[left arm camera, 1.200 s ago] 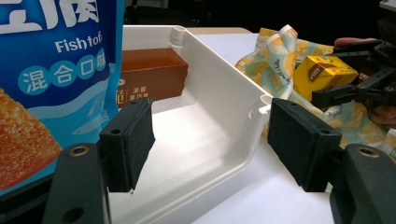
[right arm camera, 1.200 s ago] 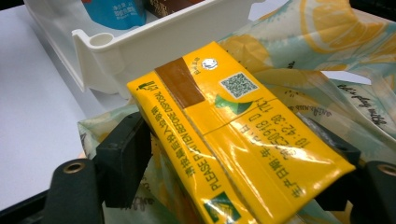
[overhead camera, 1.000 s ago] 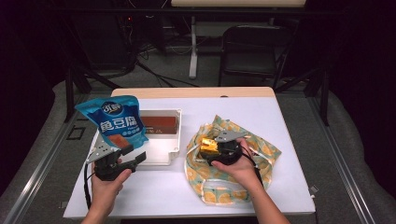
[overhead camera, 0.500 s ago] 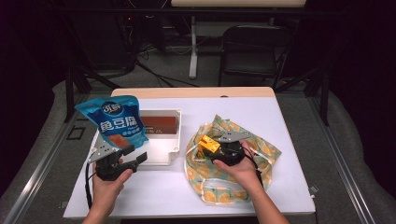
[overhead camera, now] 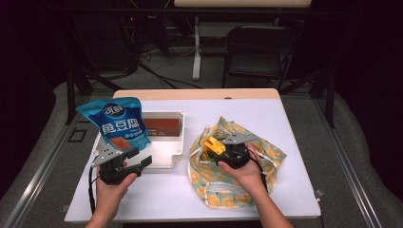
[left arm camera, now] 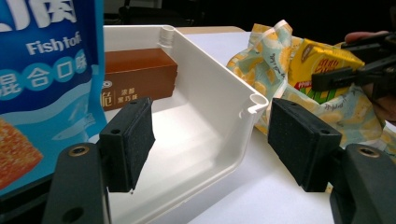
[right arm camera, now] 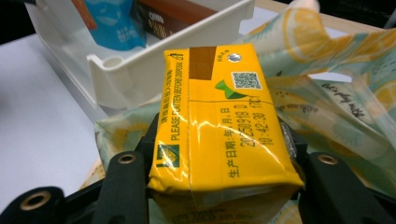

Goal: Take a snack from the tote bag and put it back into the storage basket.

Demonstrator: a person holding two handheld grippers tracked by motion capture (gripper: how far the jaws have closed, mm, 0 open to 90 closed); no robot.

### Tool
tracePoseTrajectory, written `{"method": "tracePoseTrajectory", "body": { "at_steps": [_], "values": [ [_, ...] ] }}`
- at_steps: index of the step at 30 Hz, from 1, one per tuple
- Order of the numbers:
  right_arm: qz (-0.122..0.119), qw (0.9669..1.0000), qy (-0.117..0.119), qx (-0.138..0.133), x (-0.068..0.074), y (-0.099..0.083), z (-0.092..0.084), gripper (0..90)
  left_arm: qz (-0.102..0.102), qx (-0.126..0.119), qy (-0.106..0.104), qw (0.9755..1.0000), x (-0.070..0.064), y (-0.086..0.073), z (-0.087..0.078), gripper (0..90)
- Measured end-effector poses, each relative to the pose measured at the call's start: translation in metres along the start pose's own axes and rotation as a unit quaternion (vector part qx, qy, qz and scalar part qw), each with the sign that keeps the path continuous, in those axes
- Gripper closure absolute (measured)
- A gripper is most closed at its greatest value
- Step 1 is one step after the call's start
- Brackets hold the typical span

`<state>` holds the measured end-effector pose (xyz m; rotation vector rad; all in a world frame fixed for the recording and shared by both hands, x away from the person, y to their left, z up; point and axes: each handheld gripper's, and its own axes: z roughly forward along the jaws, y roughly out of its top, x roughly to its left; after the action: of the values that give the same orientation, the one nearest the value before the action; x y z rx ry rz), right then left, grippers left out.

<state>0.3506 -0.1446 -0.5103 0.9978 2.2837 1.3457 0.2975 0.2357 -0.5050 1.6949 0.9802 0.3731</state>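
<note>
A yellow drink carton (overhead camera: 214,145) (right arm camera: 219,121) sits over the lemon-print cloth bag (overhead camera: 271,156) (right arm camera: 336,93). My right gripper (overhead camera: 219,151) (right arm camera: 219,154) has just been closing, and its pads now press on the carton's sides. In the left gripper view the carton (left arm camera: 322,65) shows in the right gripper (left arm camera: 355,70). My left gripper (overhead camera: 138,157) (left arm camera: 210,135) is open, with the near corner of the white bin (overhead camera: 166,161) (left arm camera: 210,70) between its jaws, untouched. A blue snack bag (overhead camera: 119,126) (left arm camera: 42,70) stands upright at the bin's left end, beside a brown box (overhead camera: 161,127) (left arm camera: 140,77).
The white table (overhead camera: 294,118) has a wooden strip (overhead camera: 199,93) along its far edge. A black chair (overhead camera: 256,52) and a stand (overhead camera: 196,47) are on the floor behind it. The cloth bag lies crumpled to the right of the bin.
The right gripper's jaws have closed onto the yellow carton above the cloth bag. The left gripper, the snack bag and the bin have stayed put.
</note>
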Motion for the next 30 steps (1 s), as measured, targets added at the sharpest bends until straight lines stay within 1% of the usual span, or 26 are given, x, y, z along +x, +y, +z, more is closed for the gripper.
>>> {"method": "tracePoseTrajectory", "body": {
  "at_steps": [1,3,7,10,14,15,17,18,21,23,26,27,28,30],
  "values": [
    [0.000,1.0000,0.003,-0.004,0.000,0.001,-0.002,51.6,0.003,0.000,-0.001,1.0000,-0.001,0.000,0.001,31.6],
    [-0.001,0.9999,0.006,-0.010,0.000,0.005,-0.007,51.6,0.002,-0.003,-0.004,1.0000,-0.004,0.000,0.003,31.3],
    [-0.007,0.9998,0.002,-0.019,0.003,0.015,-0.017,51.8,0.008,-0.005,-0.013,0.9999,-0.011,0.001,0.009,30.8],
    [-0.005,0.9995,0.004,-0.031,0.005,0.022,-0.024,51.8,0.013,-0.005,-0.019,0.9997,-0.017,0.002,0.013,30.5],
    [-0.002,0.9992,0.007,-0.040,0.008,0.032,-0.032,51.9,0.018,-0.006,-0.025,0.9995,-0.026,0.004,0.020,29.0],
    [-0.003,0.9991,0.009,-0.042,0.008,0.034,-0.033,51.9,0.021,-0.009,-0.024,0.9994,-0.029,0.005,0.022,28.3],
    [0.000,0.9990,0.012,-0.044,0.009,0.038,-0.036,51.9,0.028,-0.006,-0.031,0.9991,-0.034,0.007,0.025,27.8],
    [0.003,0.9988,0.013,-0.047,0.010,0.039,-0.037,51.9,0.033,-0.003,-0.035,0.9988,-0.037,0.008,0.027,26.6],
    [0.003,0.9986,0.016,-0.050,0.011,0.043,-0.039,51.9,0.049,-0.001,-0.038,0.9981,-0.048,0.009,0.033,22.5],
    [0.003,0.9985,0.018,-0.051,0.013,0.046,-0.040,51.9,0.059,0.004,-0.046,0.9972,-0.055,0.010,0.038,20.7],
    [0.000,0.9985,0.021,-0.051,0.017,0.050,-0.042,51.9,0.063,0.007,-0.050,0.9967,-0.065,0.010,0.047,18.8],
    [-0.003,0.9985,0.022,-0.050,0.018,0.051,-0.043,51.9,0.064,0.004,-0.045,0.9969,-0.068,0.010,0.050,18.7],
    [-0.002,0.9984,0.024,-0.051,0.019,0.052,-0.043,51.9,0.066,0.009,-0.054,0.9963,-0.071,0.010,0.053,18.5],
    [0.000,0.9981,0.029,-0.054,0.022,0.054,-0.044,51.9,0.074,0.005,-0.046,0.9962,-0.078,0.010,0.058,18.4]
  ]
}}
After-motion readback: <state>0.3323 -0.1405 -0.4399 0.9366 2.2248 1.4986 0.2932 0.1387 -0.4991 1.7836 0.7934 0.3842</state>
